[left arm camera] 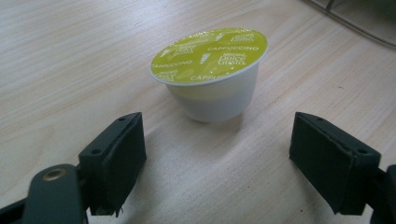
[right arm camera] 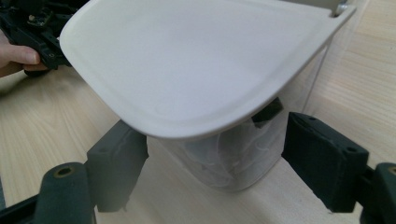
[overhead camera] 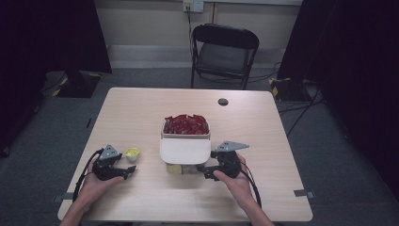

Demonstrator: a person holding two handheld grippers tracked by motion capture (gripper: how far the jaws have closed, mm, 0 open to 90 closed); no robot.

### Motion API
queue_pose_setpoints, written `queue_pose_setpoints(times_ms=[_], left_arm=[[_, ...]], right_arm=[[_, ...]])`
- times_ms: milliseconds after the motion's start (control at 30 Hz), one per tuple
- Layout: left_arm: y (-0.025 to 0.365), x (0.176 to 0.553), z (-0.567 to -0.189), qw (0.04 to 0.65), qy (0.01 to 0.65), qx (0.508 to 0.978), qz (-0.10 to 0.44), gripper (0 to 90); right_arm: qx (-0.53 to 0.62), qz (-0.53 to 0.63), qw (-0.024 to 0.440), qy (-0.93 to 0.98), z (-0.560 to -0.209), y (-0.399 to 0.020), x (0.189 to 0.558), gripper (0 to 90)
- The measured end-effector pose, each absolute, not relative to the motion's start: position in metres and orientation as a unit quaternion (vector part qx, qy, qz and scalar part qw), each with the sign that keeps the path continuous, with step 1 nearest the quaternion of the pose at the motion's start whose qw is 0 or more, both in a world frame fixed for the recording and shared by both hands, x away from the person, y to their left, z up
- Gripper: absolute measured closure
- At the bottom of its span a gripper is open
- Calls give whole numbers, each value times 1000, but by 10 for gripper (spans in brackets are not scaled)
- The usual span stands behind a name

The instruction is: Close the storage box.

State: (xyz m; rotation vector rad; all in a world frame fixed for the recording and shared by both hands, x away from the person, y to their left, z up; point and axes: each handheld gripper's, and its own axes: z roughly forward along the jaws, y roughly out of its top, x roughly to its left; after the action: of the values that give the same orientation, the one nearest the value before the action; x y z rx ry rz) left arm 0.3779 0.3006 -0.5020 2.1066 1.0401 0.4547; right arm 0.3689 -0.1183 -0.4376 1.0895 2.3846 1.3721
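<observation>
Bench: pale wood grain, carrying everything named below.
Container: clear plastic box near the middle of the bench, just beside the right tongs; its long axis runs away from the person. The far compartment holds red packets; yellow-green shows through the near wall.
Lid: cream, with rounded near corners, a smooth top and a faint raised rim. It is hinged at the divider and, seen in the right gripper view, stands tilted above the near compartment with its free edge pointing toward the person.
Capsule: small white cup that tapers to its base, standing upright on the bench with the foil top facing up, well to the left of the container and just ahead of the left tongs.
Writing: the capsule's yellow-green foil reads "CAPPUCCINO" several times over, with "Dolce Gusto" in smaller white print and little cup drawings.
Left tongs: black, jaws wide apart and holding nothing; the capsule sits just beyond the tips, apart from both pads.
Right tongs: black, jaws spread at either side of the container's near rounded corner, below the lid's edge. Whether the pads touch the wall I cannot tell.
</observation>
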Motion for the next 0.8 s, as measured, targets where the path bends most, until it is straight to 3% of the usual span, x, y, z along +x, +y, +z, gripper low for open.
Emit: queue_pose_setpoints(times_ms=[800], left_arm=[[301, 378, -502, 365, 405, 819, 177, 180]], right_arm=[[383, 448, 100, 801, -444, -133, 366, 229]])
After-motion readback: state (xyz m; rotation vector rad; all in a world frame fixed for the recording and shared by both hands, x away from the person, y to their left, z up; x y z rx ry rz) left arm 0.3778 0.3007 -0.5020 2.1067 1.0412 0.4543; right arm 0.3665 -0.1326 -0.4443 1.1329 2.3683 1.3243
